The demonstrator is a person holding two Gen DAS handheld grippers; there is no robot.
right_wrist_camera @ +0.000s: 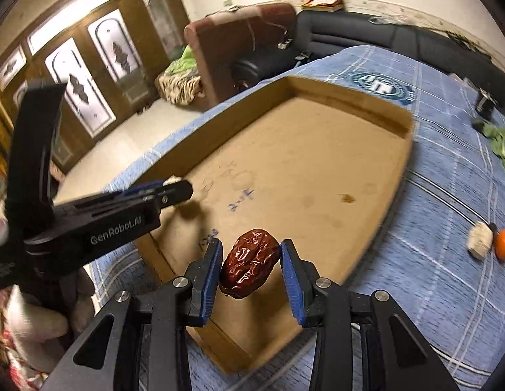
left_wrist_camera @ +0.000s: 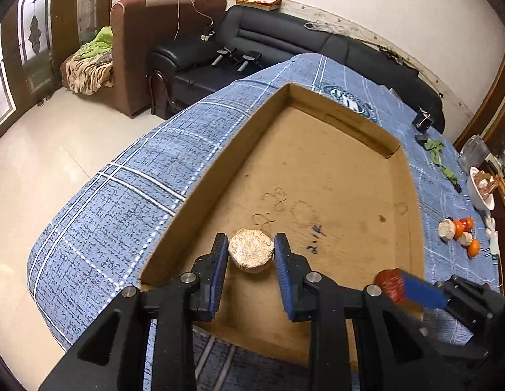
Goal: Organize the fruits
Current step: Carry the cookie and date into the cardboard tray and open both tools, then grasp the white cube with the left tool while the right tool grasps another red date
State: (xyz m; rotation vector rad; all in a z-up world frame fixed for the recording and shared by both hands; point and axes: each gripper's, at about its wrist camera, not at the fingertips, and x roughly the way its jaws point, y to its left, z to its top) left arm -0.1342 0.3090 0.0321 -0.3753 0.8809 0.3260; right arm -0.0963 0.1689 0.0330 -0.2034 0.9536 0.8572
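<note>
**Q.** What do the two tongs hold, and where?

**A.** The left tongs [left_wrist_camera: 251, 254] are clamped on a pale, crumbly round lump [left_wrist_camera: 251, 251]; whether it is a fruit I cannot tell. It sits between the blue pads, over the near-left corner of the cardboard tray [left_wrist_camera: 317, 169]. The right tongs [right_wrist_camera: 251, 262] are clamped on a wrinkled red date [right_wrist_camera: 249, 262], pinched at its two sides, above the tray's near edge. Whether either item touches the tray floor cannot be told.

**Q.** Where is the rest of the fruit?

**A.** On the blue checked cloth [left_wrist_camera: 115, 202] covering the bench, at about 3 o'clock of the tray and well apart from it: a small cluster of oranges [left_wrist_camera: 466, 228] and more pale lumps [left_wrist_camera: 446, 229].

**Q.** How is this step best done?

**A.** It appears to be placement into the tray. Judging from the views, each item should be lowered until it rests on the cardboard before the pads part, because the date looks likely to roll if dropped. The lump looks fragile, so a gentle squeeze and a slow release suit it. The tongs work near each other; keeping the date toward 5 o'clock and the lump toward 7 o'clock avoids a clash and gives each kind its own spot.
</note>
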